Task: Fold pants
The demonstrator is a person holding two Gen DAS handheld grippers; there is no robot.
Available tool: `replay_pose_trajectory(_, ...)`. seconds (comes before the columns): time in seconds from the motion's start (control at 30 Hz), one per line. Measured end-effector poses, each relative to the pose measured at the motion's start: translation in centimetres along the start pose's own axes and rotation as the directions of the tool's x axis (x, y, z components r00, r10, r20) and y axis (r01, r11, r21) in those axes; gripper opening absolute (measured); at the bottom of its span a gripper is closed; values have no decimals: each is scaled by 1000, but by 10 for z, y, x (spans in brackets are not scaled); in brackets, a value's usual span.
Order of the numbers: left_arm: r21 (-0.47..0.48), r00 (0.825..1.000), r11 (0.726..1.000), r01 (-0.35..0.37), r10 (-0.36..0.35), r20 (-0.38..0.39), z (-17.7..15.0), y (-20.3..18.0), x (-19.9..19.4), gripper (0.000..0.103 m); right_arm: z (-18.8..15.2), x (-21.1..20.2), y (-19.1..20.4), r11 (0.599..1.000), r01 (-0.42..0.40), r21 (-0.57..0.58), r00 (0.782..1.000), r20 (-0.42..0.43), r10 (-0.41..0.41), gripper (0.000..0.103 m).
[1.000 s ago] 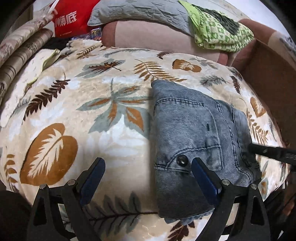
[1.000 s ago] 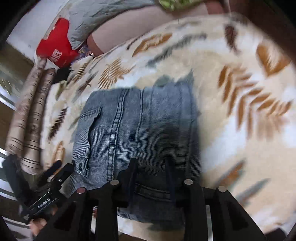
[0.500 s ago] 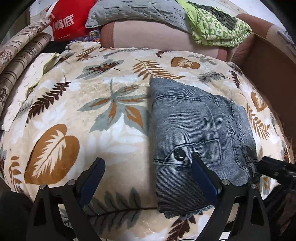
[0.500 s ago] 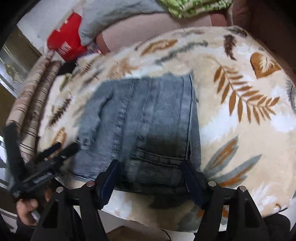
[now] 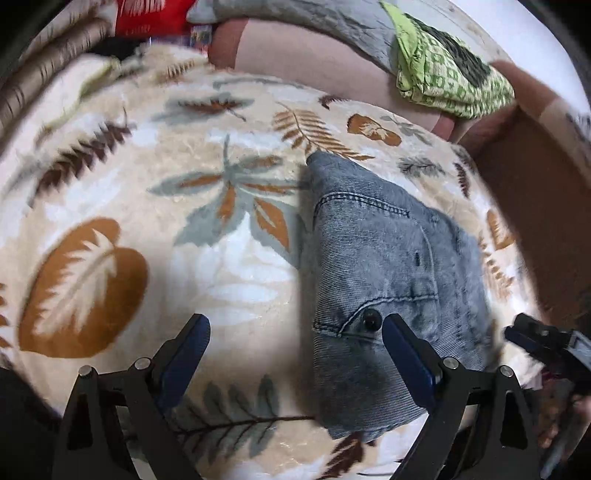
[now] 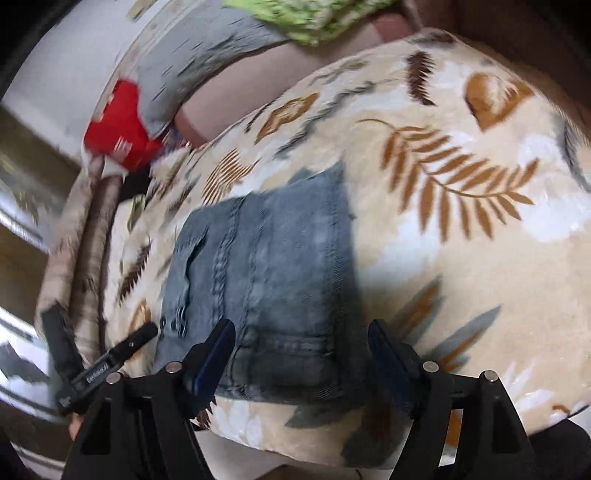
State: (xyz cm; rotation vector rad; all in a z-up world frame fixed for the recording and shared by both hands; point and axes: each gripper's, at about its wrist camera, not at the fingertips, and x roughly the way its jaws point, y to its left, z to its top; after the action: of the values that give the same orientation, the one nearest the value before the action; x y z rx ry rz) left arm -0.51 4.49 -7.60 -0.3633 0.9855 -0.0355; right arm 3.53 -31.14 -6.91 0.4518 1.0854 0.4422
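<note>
The pants [image 5: 391, 280] are lying folded into a compact grey denim bundle on a leaf-patterned blanket [image 5: 155, 229] covering a bed, toward the near edge. A dark button [image 5: 371, 319] is showing on the near part of the bundle in the left wrist view.

The left gripper [image 5: 295, 354] is hovering above the blanket with its jaws standing wide apart; nothing is sitting between them, and its right finger [image 5: 406, 354] is hanging over the bundle's near left part, by the button. The right gripper [image 6: 301, 356] is hovering over the near end of the pants, its jaws having just been opening and now standing wide, with the denim lying below the gap and the pads not pressing on it.

At the far side, a grey pillow [image 5: 303, 22] and a green patterned cloth [image 5: 450, 74] are resting on a pinkish cushion [image 5: 314, 59]. A red bag [image 6: 118, 129] is sitting at the far left.
</note>
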Motion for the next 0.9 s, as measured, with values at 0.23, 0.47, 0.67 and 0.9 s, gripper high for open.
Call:
replay_pose_trajectory(0.23,-78,985,984,162,-166,-53,26,1,17,94,33,22,-18,982,-173,80,980,-88,180,77)
replay_pose_trajectory(0.47,-84,970,973,213,-221,-102,45,-12,42,94,47,60,-26,981,-166,101,972,-154,180,77)
replay_pose_trajectory(0.67,-87,962,967,239,-248,-117,48,-14,55,94,48,52,-22,971,-219,100,962,-145,231,78)
replay_pose_trajectory(0.9,-58,973,981,183,-189,-129,45,-23,62,93,47,59,-24,963,-229,140,957,-146,249,78)
